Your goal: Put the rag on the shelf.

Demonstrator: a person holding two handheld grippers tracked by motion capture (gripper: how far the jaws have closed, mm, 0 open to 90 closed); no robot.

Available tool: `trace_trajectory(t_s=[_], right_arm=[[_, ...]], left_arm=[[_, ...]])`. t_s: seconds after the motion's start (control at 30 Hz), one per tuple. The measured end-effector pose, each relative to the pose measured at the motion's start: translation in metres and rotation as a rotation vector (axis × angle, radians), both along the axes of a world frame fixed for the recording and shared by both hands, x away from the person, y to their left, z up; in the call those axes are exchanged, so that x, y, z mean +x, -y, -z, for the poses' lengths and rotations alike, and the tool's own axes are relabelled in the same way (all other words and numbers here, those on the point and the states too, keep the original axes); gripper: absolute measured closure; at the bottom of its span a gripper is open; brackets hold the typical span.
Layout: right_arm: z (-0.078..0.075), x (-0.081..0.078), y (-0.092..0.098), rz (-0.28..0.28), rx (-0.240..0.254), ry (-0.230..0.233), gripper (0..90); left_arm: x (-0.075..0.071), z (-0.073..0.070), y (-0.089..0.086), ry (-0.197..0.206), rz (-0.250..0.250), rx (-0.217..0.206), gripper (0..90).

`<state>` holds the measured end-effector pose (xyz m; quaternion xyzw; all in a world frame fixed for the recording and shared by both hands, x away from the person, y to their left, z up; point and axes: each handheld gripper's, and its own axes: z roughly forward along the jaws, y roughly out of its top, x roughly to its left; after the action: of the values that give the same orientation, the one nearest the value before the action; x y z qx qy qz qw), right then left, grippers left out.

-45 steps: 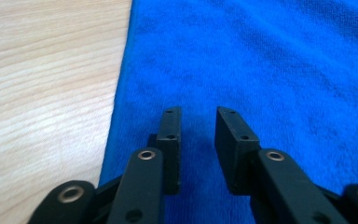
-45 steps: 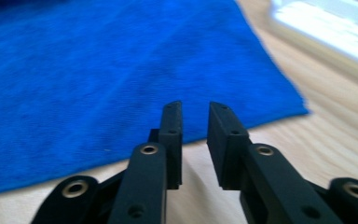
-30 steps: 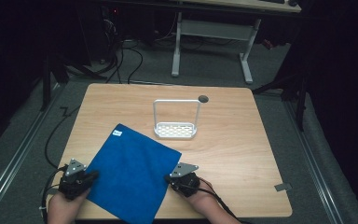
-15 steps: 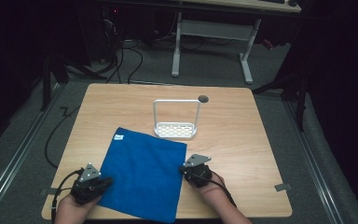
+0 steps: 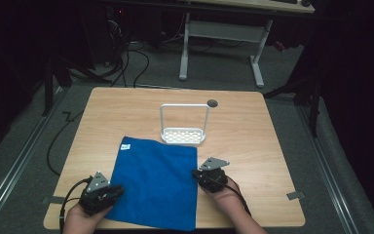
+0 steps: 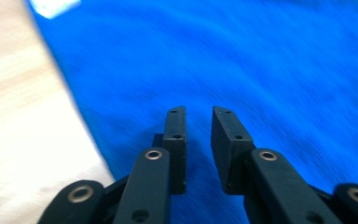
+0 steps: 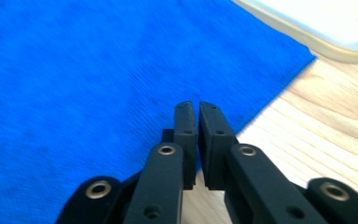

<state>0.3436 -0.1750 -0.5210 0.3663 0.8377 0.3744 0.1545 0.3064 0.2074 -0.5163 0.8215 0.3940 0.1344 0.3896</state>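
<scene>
High view: blue cloth (image 5: 156, 183) lies flat on the desk (image 5: 253, 146), between the 2 hand-held grippers, left (image 5: 108, 193) and right (image 5: 200, 174), each at a side edge.

Left gripper view: jaws slightly apart, empty, cloth (image 6: 223, 65) just ahead.

Right gripper view: jaws nearly closed, holding nothing, cloth edge (image 7: 98, 70) ahead-left.
</scene>
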Motion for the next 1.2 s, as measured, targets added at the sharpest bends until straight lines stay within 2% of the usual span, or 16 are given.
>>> trace_trajectory(t_s=[0.03,0.13,0.17,0.23,0.27,0.37,0.47,0.6,0.63,0.67,0.77,0.8,0.83,1.0,1.2], right_arm=[[0.001,-0.001,-0.002,-0.01,-0.001,-0.005,82.7],[0.005,-0.003,-0.004,-0.011,0.004,-0.021,79.2],[0.005,-0.003,-0.004,-0.011,0.004,-0.021,79.2],[0.004,-0.008,-0.001,-0.007,0.004,-0.017,78.7],[0.003,-0.01,-0.001,-0.008,0.007,-0.015,78.7],[0.002,-0.016,0.0,-0.015,0.016,-0.008,79.0],[0.007,-0.02,-0.003,-0.033,-0.026,-0.021,79.1],[0.007,-0.022,-0.003,-0.023,-0.042,0.0,79.4],[0.007,-0.024,0.0,-0.011,-0.057,0.011,79.4],[0.007,-0.025,0.002,-0.004,-0.063,0.016,79.5],[0.006,-0.027,0.013,0.029,-0.076,0.013,79.7],[0.006,-0.027,0.013,0.029,-0.076,0.013,79.7],[0.006,-0.028,0.022,0.058,-0.083,0.019,79.8],[0.005,-0.029,0.046,0.129,-0.087,0.014,80.6],[0.005,-0.032,0.071,0.197,-0.086,0.01,80.9]], left_arm=[[0.007,0.0,-0.001,0.014,-0.026,0.009,74.9],[0.024,0.002,0.003,0.008,-0.027,0.034,74.8],[0.024,0.002,0.003,0.008,-0.027,0.034,75.1],[0.037,0.006,0.008,0.005,-0.05,0.069,76.3],[0.04,0.007,0.008,0.002,-0.059,0.085,77.2],[0.042,0.011,0.009,-0.003,-0.056,0.091,80.0],[0.04,0.011,0.008,-0.007,-0.046,0.084,80.9],[0.037,0.01,0.009,-0.02,-0.008,0.068,80.7],[0.034,0.009,0.013,-0.025,0.033,0.077,80.6],[0.032,0.009,0.016,-0.023,0.05,0.084,80.6],[0.03,0.007,0.028,-0.037,0.092,0.088,80.2],[0.03,0.007,0.028,-0.037,0.092,0.088,80.2],[0.029,0.007,0.041,-0.039,0.132,0.084,80.2],[0.028,0.006,0.072,-0.024,0.23,0.111,80.1],[0.027,0.005,0.089,-0.023,0.296,0.118,79.9]])
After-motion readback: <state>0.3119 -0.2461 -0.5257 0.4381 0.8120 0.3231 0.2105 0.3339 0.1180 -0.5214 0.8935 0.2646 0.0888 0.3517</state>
